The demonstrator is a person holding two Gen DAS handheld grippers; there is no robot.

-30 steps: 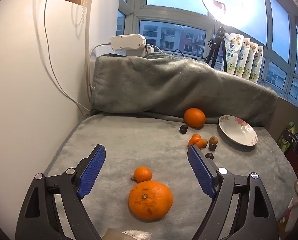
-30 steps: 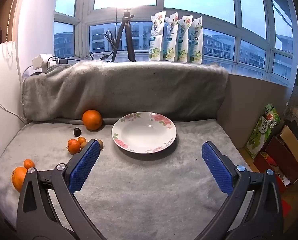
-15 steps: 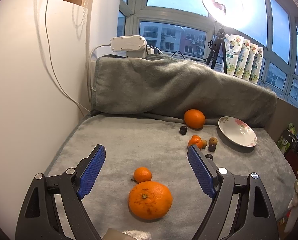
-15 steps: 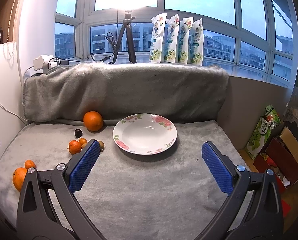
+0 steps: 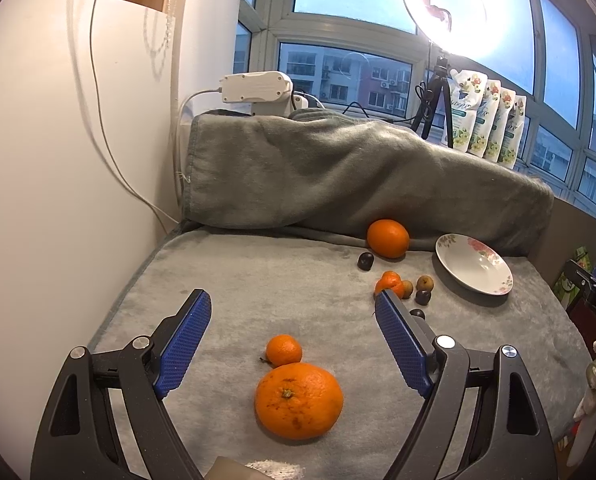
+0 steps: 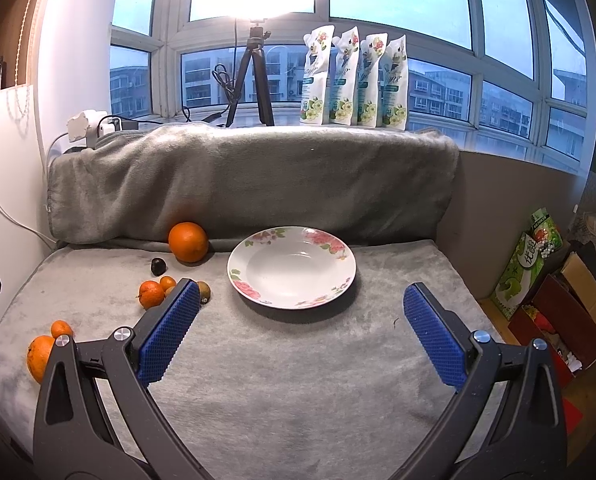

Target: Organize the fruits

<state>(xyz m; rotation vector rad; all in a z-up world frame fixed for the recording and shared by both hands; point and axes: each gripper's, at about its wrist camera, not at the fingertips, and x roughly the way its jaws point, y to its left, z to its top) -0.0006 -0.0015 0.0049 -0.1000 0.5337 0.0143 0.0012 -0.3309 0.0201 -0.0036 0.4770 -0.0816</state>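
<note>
My left gripper [image 5: 292, 304] is open above the grey blanket, with a large orange [image 5: 299, 400] and a small tangerine [image 5: 283, 349] lying between and below its fingers, untouched. Farther off lie a second big orange [image 5: 388, 238], a dark plum [image 5: 365, 261], a tangerine [image 5: 389, 283] and several small brown and dark fruits [image 5: 424, 282]. The flowered white plate [image 5: 474, 264] stands empty at the right. My right gripper [image 6: 300, 296] is open and empty in front of the plate [image 6: 292, 267]. The fruits sit to its left: orange [image 6: 188, 241], tangerine [image 6: 151, 294], plum [image 6: 158, 266].
A white wall [image 5: 58, 160] with a cable closes the left side. A blanket-covered ledge [image 6: 250, 176] runs along the back, with a tripod [image 6: 254, 80] and several pouches [image 6: 356, 80] on the sill. Boxes [image 6: 538, 280] stand on the floor past the right edge.
Both views have shifted only slightly; the plate and fruits appear a little lower in the right wrist view. Both grippers stay open and no fruit has moved.
</note>
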